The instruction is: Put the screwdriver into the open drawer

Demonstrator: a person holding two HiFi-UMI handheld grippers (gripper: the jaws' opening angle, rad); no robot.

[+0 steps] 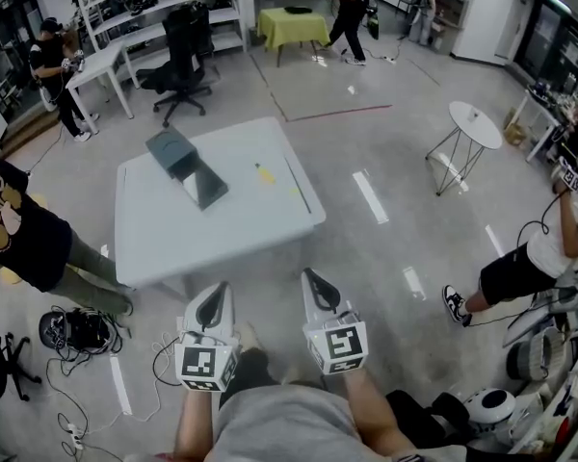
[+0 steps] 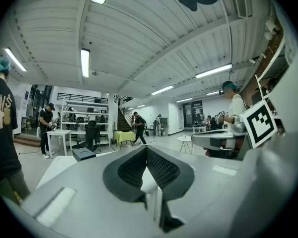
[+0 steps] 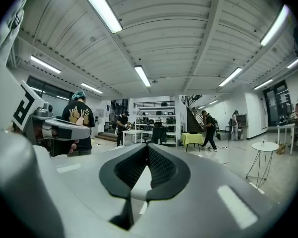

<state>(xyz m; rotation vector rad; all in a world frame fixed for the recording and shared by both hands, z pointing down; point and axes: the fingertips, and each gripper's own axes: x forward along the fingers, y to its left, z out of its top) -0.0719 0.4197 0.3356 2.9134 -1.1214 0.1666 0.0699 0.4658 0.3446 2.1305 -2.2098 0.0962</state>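
Note:
A small yellow screwdriver (image 1: 265, 173) lies on the white table (image 1: 231, 229), right of a dark grey drawer unit (image 1: 171, 150) whose drawer (image 1: 205, 188) is pulled out toward me. My left gripper (image 1: 214, 303) and right gripper (image 1: 316, 284) hang side by side below the table's near edge, well short of the screwdriver. Both are shut and hold nothing. In the left gripper view the jaws (image 2: 147, 150) meet at the tips, with the drawer unit (image 2: 83, 153) far ahead. The right gripper view shows its jaws (image 3: 148, 150) closed the same way.
A person in a black shirt (image 1: 19, 234) stands at the table's left. Another person (image 1: 539, 253) sits at the right near equipment. A round side table (image 1: 475, 123), an office chair (image 1: 183, 61) and floor cables (image 1: 77, 333) surround the table.

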